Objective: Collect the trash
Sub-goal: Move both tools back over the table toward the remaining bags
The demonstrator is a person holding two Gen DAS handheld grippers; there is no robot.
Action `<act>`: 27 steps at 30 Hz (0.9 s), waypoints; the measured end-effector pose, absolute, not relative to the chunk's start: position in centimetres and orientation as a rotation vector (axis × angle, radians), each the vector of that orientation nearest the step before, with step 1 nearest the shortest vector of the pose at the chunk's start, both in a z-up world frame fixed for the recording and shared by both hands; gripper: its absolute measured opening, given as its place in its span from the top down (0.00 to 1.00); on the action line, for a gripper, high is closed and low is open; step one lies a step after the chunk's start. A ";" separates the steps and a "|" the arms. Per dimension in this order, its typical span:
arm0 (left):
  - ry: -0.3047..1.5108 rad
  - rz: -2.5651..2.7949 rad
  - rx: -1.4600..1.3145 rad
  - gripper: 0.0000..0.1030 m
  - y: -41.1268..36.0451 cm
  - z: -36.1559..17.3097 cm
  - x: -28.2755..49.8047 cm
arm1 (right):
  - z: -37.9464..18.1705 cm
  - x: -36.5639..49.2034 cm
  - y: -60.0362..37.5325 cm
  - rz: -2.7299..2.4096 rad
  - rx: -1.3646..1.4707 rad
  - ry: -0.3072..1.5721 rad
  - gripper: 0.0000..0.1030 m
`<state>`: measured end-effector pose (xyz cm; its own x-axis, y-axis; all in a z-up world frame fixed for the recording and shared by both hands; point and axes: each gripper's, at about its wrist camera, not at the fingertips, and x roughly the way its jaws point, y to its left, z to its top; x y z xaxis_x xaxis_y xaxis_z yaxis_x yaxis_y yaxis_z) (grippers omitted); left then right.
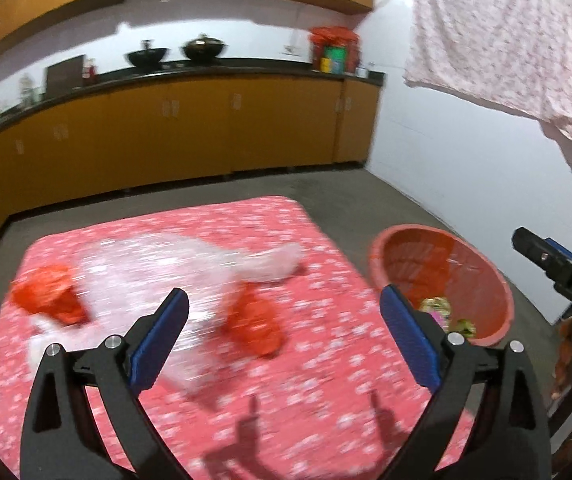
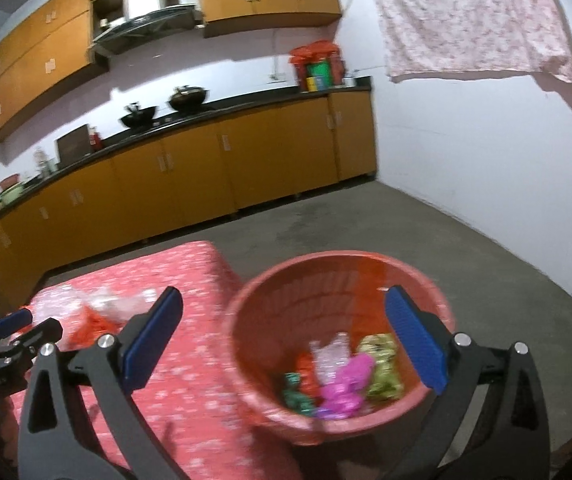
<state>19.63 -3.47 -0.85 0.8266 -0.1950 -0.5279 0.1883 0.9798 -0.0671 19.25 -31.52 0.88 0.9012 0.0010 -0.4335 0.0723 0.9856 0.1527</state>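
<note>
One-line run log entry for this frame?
left gripper: open over table | right gripper: open over basket | wrappers binned | orange bags remain

The left tool (image 1: 284,334) hangs spread wide over the desk (image 1: 326,420), nothing between its fingers. The near part of the desk is bare cloth. Farther in, a clear plastic sheet (image 1: 174,264) sprawls across the middle with a red wrapper (image 1: 256,322) by its right edge and another red scrap (image 1: 48,294) at its left. The right tool (image 2: 284,342), also spread, hovers above the basket (image 2: 366,276), whose mouth is open; wrappers (image 2: 340,376) cover the bottom. The basket sits on the floor just beside the desk's right edge. Beyond lies bare floor (image 2: 426,224) up to the cabinets.
</note>
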 end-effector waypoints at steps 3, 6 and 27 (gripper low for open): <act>0.557 -0.126 -0.028 0.07 -0.2 -1.2 18.5 | 1.3 19.1 -28.0 0.012 0.111 0.438 0.04; 0.564 -0.038 -0.042 0.07 3.3 -2.0 17.5 | 1.5 18.9 -24.3 0.068 0.064 0.435 0.05; 0.618 0.251 -0.138 0.07 16.9 -6.0 14.4 | -4.3 23.6 -5.8 0.255 -0.053 0.633 0.26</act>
<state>14.38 16.87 -5.99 0.7859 0.1912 -0.5880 -0.2731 0.9605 -0.0527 23.56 -5.81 -4.32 0.7761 0.2200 -0.5910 -0.2520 0.9673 0.0292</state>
